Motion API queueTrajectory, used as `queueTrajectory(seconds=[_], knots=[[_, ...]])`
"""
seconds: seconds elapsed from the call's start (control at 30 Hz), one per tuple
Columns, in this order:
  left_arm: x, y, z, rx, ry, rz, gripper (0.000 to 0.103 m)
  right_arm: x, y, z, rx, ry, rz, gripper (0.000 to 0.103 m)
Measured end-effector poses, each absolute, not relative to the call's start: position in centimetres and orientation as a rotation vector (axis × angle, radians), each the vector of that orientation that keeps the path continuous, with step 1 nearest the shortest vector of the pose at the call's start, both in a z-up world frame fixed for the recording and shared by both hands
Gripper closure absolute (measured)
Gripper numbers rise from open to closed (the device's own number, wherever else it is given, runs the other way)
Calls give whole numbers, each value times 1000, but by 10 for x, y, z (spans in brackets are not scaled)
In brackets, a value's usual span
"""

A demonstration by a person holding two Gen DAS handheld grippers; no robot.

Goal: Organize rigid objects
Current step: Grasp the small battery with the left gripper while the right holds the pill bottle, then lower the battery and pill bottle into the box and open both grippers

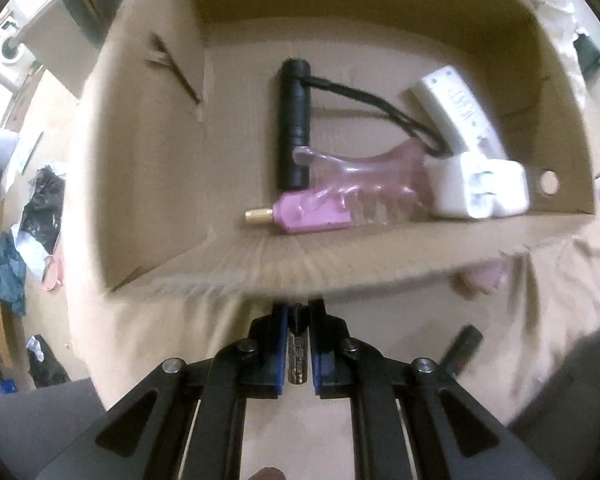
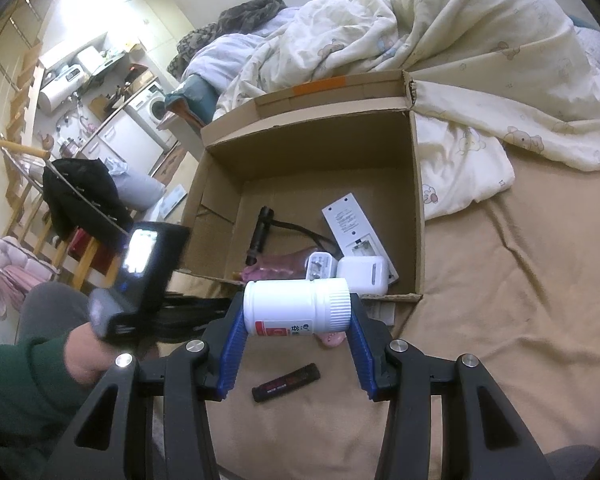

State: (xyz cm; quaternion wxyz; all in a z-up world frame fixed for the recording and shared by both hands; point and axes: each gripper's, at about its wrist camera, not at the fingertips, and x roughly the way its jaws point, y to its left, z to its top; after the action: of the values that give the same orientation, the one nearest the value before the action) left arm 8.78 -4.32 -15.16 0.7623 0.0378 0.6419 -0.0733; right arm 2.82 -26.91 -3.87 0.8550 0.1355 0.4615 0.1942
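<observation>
From the left wrist view, the left gripper [image 1: 298, 344] points down at the bed [image 1: 148, 332]. Its jaws are squeezed narrow on a small battery [image 1: 298, 356]. The battery's long side runs along the fingers, so it points the same way the jaws point. The cardboard box [image 1: 340, 264] lies straight ahead of the jaws, and its near wall is just past the tips. So I think the next move is to carry the battery over that wall and let it go inside. In the box there are a black flashlight [image 1: 294, 120], a pink bottle [image 1: 316, 210], a white remote [image 1: 460, 108] and a white charger [image 1: 480, 188]. Another battery [image 1: 462, 350] lies on the bed to one side of the jaws, outside the box.

From the right wrist view, the right gripper [image 2: 298, 312] holds a white pill bottle [image 2: 296, 306]. The bottle lies sideways, with its long side going from one jaw to the other and its cap by the jaw on the picture's right. The box [image 2: 418, 200] is just ahead of it too. The left gripper's body [image 2: 140, 272] shows at the picture's left, close to the box's near corner. The loose battery [image 2: 286, 382] lies on the bed under the right jaws, so the right hand is the nearer one to it, but that hand is full.
</observation>
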Motion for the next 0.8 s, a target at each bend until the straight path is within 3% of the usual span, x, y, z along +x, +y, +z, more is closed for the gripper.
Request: queueTrajectory(seconds=[0.33, 0.5, 0.8], knots=[[46, -41, -70, 81, 1253, -179, 94, 27, -266, -41, 276, 981, 402, 54], [66, -52, -30, 89, 1175, -177, 94, 32, -266, -44, 279, 1003, 393, 54], [108, -55, -37, 144, 1127, -116, 94, 57, -250, -50, 200, 984, 351, 54]])
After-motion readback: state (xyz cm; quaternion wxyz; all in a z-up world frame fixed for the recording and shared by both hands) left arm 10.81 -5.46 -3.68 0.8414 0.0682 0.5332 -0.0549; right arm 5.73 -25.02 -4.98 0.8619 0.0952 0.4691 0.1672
